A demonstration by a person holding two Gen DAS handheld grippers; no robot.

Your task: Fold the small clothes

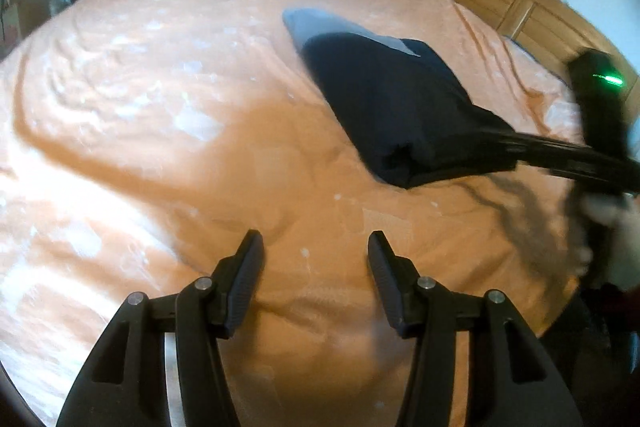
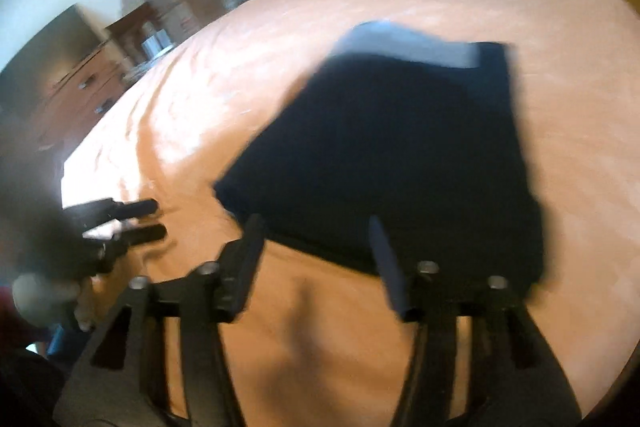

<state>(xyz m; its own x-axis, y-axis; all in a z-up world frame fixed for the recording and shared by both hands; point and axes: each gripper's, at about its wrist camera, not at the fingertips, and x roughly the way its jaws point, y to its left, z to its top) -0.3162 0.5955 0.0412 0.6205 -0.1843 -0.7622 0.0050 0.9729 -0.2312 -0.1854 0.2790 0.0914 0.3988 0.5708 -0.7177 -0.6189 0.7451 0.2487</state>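
A folded dark navy cloth garment (image 1: 384, 107) with a lighter grey-blue band at its far end is laid on the orange bedsheet (image 1: 160, 131) of the bed. The left hand-held gripper (image 1: 316, 267) is held with fingers apart over bare sheet, near and left of the garment. The right hand-held gripper (image 2: 316, 251) is spread apart at the garment's near edge, nothing being clamped.

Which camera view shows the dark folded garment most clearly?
The left wrist view: the dark garment is sharp there, lying whole on the orange bedsheet. The right wrist view shows it larger and closer, but blurred, with its near edge behind the right claw.
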